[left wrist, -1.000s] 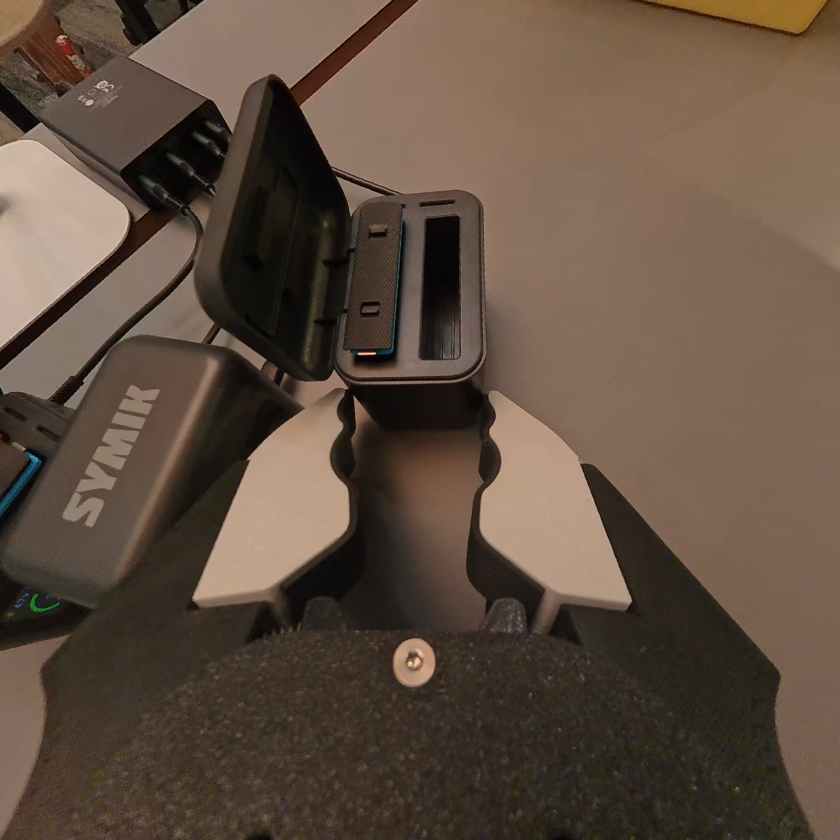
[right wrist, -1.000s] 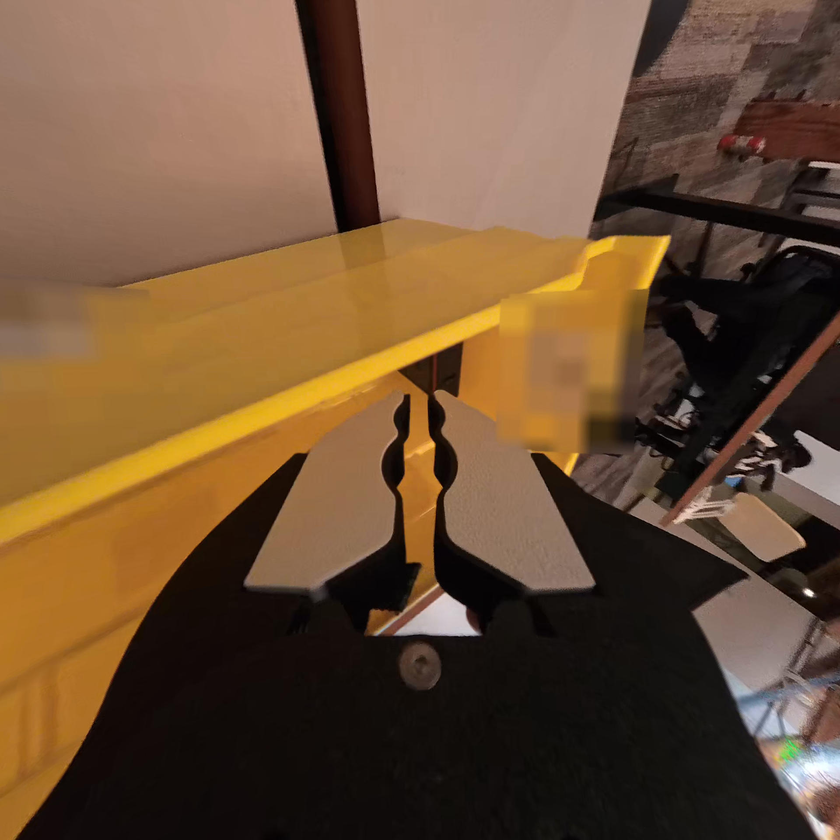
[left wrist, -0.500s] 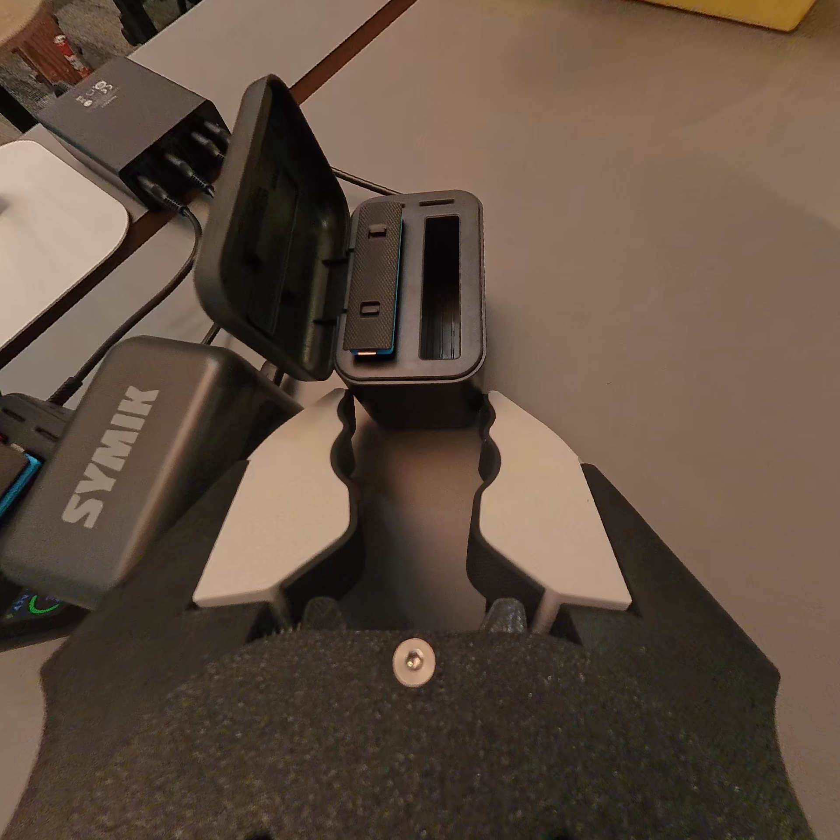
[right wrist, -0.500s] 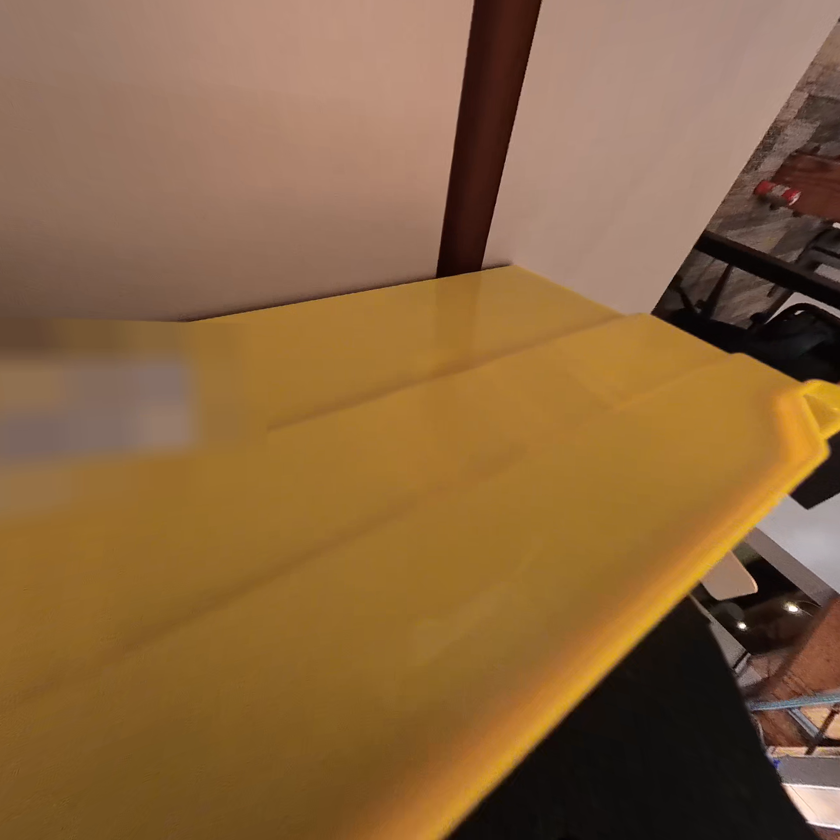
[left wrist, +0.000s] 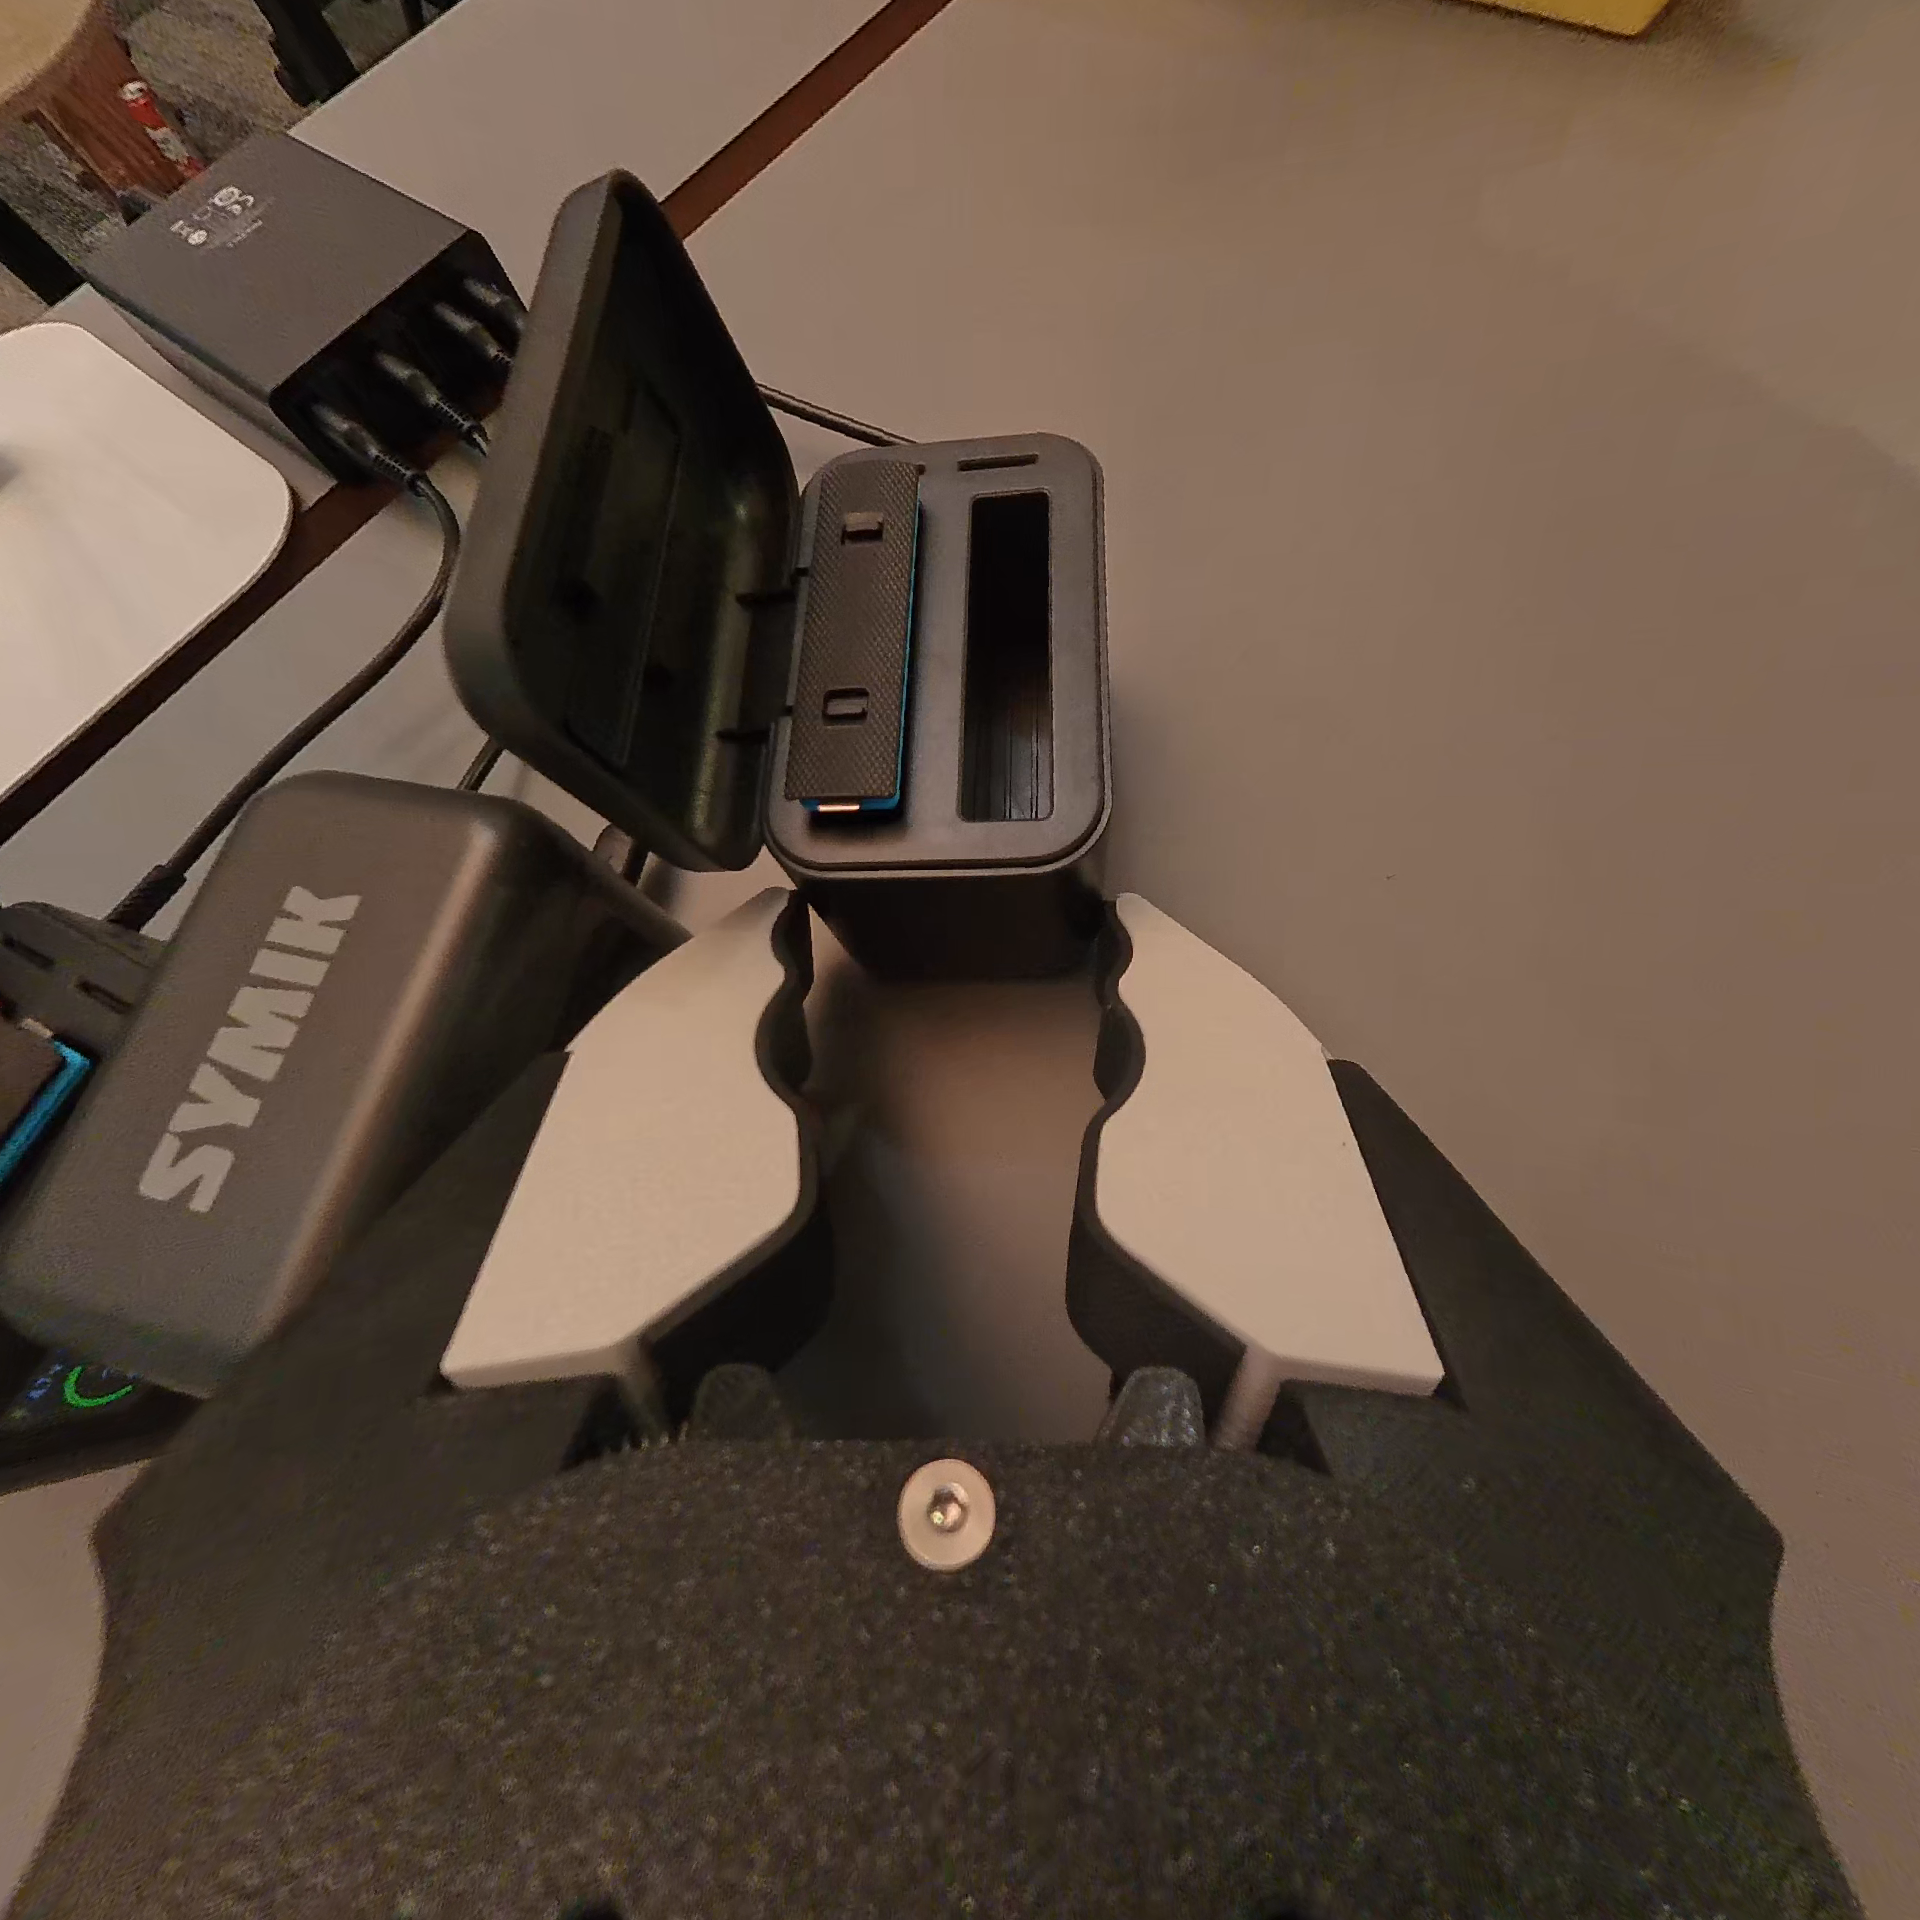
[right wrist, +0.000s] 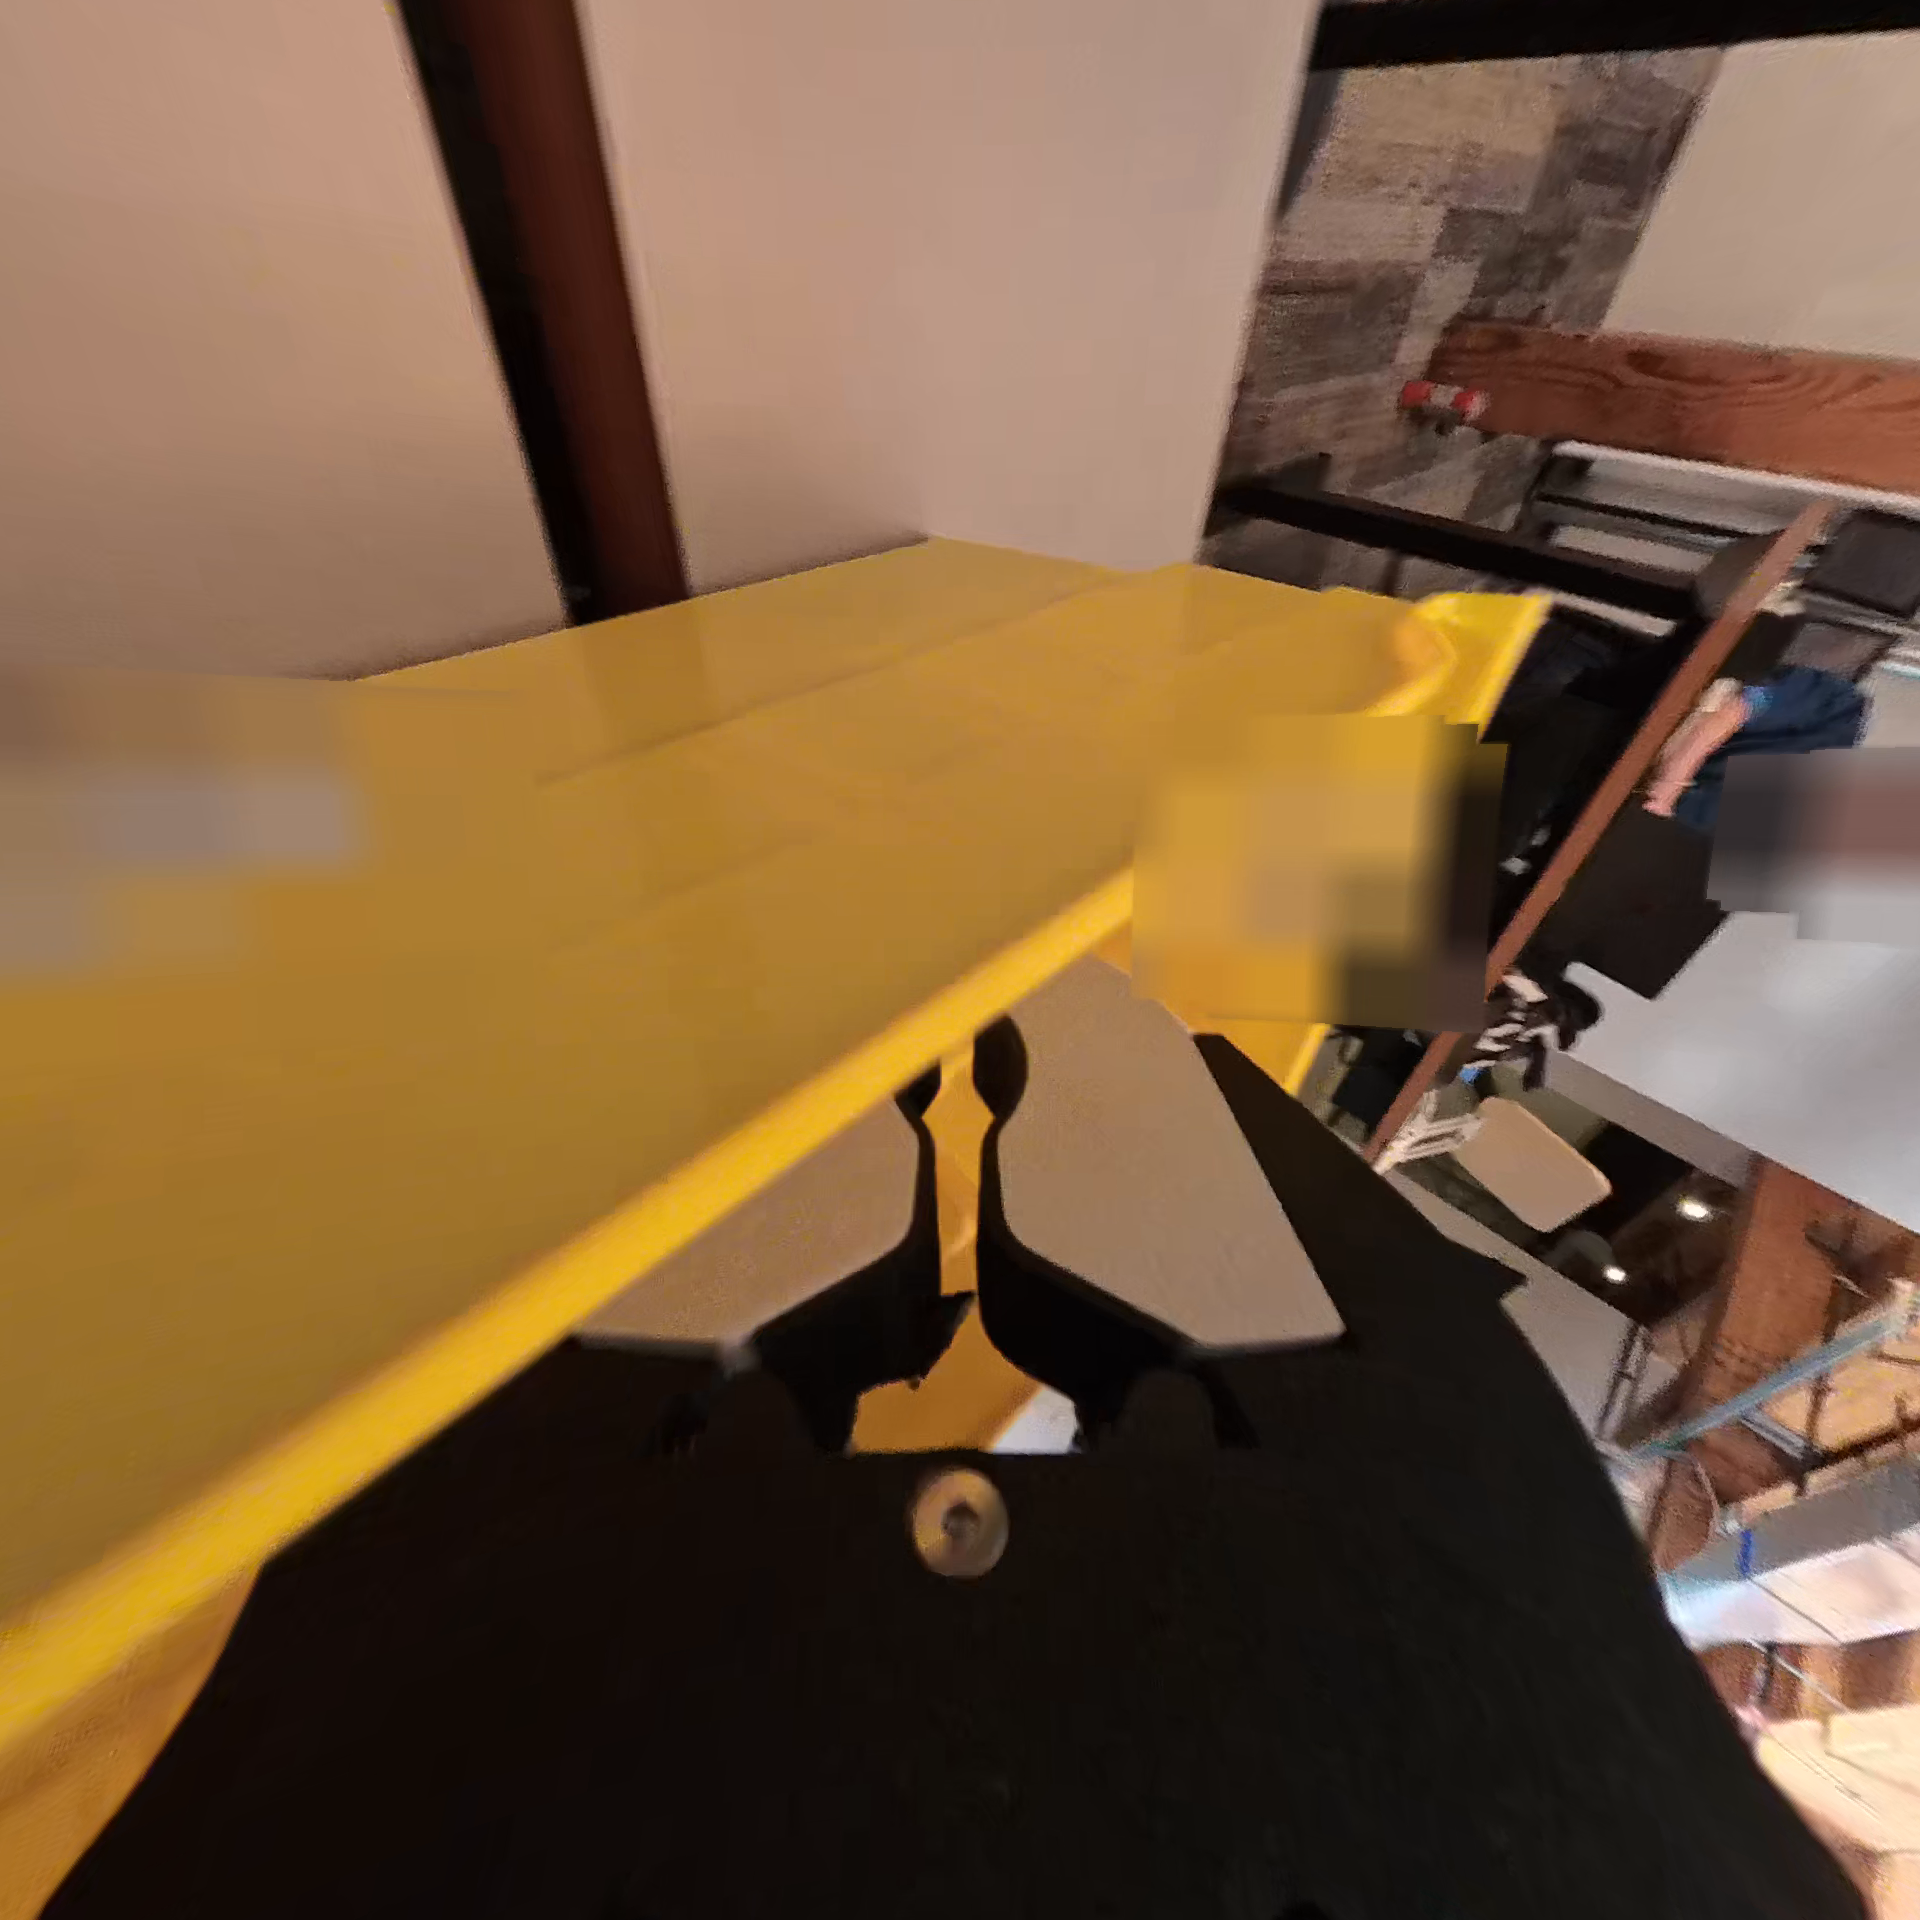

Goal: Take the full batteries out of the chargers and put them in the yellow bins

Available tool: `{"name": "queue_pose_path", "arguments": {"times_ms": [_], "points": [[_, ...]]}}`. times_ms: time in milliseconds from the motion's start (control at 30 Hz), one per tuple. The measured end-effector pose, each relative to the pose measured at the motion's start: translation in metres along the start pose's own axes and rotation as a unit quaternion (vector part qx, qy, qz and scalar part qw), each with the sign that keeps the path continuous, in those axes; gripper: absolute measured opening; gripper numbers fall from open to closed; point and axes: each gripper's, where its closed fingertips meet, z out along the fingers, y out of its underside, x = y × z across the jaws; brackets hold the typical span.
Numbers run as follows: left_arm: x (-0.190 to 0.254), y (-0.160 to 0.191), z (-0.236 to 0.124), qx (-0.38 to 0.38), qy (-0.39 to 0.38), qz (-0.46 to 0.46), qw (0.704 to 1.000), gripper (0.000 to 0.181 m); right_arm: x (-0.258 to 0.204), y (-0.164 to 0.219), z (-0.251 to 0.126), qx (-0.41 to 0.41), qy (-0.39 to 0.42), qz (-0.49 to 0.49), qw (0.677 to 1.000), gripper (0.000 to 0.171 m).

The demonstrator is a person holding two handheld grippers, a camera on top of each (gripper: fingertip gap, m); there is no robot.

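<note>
A grey table (left wrist: 1455,520) carries a black power hub (left wrist: 281,270) at its far left edge, with several cables (left wrist: 343,675) plugged into the hub's front. A white pad (left wrist: 94,520) lies left of the hub, across a brown seam (left wrist: 790,145) in the tabletop. In the right wrist view, a brown post (right wrist: 540,312) stands between two pale wall panels (right wrist: 883,260). A wooden beam (right wrist: 1683,405) and a stone wall (right wrist: 1455,260) lie farther right.
</note>
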Motion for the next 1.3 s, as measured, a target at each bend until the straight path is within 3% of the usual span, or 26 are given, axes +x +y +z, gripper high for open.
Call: {"name": "queue_pose_path", "arguments": {"times_ms": [33,300,433,500,633,933,1100,1300], "points": [[0.0,0.0,0.0,0.0,0.0,0.0,1.0,0.052,0.007,0.001,0.0,0.0,0.016,0.003,1.0,0.0],[0.0,0.0,0.0,0.0,0.0,0.0,1.0,0.053,0.02,0.006,0.007,-0.008,0.014,0.045,0.999,0.001],[0.0,0.0,0.0,0.0,0.0,0.0,1.0,0.053,0.01,0.006,0.004,-0.009,-0.014,0.029,0.999,0.004],[0.0,0.0,0.0,0.0,0.0,0.0,1.0,0.052,0.002,0.003,0.003,-0.008,-0.034,0.016,0.999,0.015],[0.0,0.0,0.0,0.0,0.0,0.0,1.0,0.052,-0.002,0.005,0.003,-0.023,-0.035,0.003,0.999,0.015],[0.0,0.0,0.0,0.0,0.0,0.001,1.0,0.052,0.027,0.007,-0.052,0.048,-0.009,0.161,0.986,0.02],[0.0,0.0,0.0,0.0,0.0,0.001,1.0,0.053,0.029,-0.063,-0.13,0.204,-0.042,0.233,0.95,0.024],[0.0,0.0,0.0,0.001,0.0,0.002,1.0,0.052,-0.044,-0.187,-0.202,0.318,-0.146,0.153,0.924,0.024]]}}
